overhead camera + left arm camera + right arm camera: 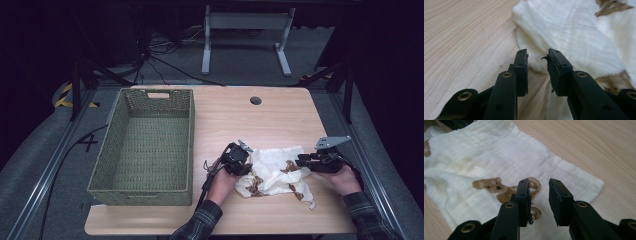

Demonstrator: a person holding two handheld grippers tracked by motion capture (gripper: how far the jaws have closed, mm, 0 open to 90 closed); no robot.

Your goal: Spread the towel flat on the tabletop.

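A crumpled white cloth [274, 172] printed with brown teddy bears lies on the wooden table [240, 120], near its front edge. My left gripper [247, 166] sits at the cloth's left edge. In the left gripper view its jaws [537, 58] stand apart, with the cloth's folded edge [574, 32] just past the tips and nothing pinched. My right gripper [300, 161] reaches in from the right. Its jaws [538, 185] are open low over the cloth [486, 157], beside a bear print [491, 185].
An empty green woven basket [190, 145] stands on the left half of the table, close to my left hand. A round cable hole [255, 100] is near the far edge. Bare wood lies beyond the cloth. The table drops off at the right behind my right hand.
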